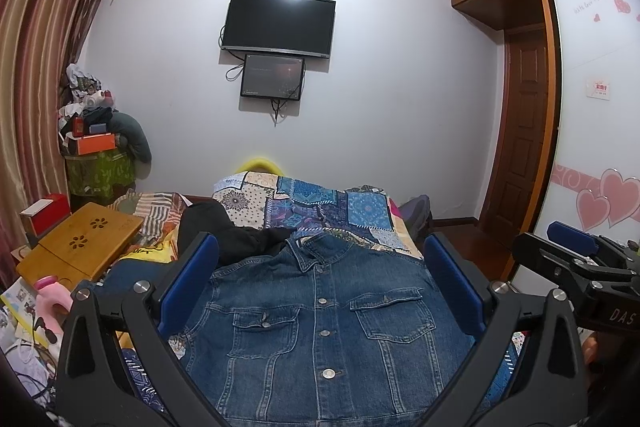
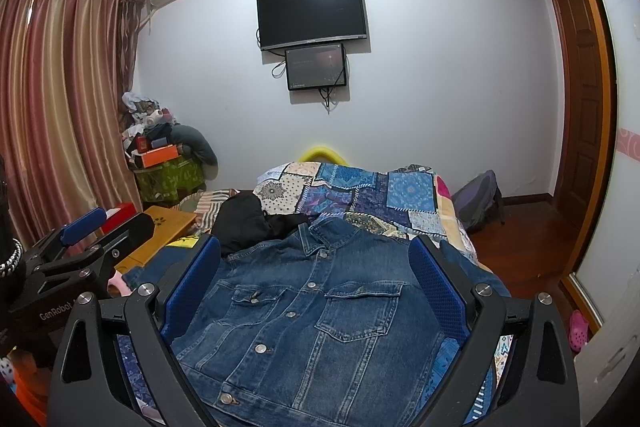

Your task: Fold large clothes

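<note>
Denim jacket (image 1: pixel 320 327) between both wide-open tools (nothing gripped)

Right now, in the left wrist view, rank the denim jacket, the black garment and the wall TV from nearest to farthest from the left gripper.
1. Denim jacket, directly between the open left gripper fingers.
2. Black garment, just beyond, left of the collar.
3. TV, on the far wall.

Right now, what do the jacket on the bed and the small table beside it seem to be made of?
The denim jacket looks like blue cotton denim, matte and faded: pale topstitched seams, metal buttons. The small folding table seems to be bamboo or light wood, smooth with a slight sheen: honey colour, flower-shaped cut-outs.
</note>
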Motion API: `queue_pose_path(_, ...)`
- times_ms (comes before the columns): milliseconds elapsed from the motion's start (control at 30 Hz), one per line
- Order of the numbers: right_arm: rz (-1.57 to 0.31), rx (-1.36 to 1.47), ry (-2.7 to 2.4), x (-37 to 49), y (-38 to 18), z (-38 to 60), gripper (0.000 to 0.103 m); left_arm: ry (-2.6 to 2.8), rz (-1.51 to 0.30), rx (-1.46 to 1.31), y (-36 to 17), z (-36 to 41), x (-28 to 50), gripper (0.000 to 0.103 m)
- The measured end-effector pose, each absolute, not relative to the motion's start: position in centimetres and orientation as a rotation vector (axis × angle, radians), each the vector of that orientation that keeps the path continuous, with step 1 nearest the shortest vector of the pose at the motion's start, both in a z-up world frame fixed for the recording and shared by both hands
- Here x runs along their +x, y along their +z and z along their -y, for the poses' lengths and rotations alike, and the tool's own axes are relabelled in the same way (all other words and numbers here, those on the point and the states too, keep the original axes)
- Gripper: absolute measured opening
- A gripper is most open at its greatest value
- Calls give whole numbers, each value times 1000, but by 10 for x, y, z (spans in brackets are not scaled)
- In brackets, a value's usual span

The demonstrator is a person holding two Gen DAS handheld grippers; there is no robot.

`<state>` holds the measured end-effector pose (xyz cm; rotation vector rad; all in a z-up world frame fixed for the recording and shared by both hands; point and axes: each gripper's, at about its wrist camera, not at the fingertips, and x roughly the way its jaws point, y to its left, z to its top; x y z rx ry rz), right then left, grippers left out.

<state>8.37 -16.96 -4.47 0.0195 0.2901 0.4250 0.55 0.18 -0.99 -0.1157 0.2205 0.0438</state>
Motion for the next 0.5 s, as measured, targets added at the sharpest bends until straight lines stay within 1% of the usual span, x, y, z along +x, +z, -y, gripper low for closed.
queue_pose_path(500,-330,21,415,96,-46,167,94,30,-253,-127,-14,-7,22,103)
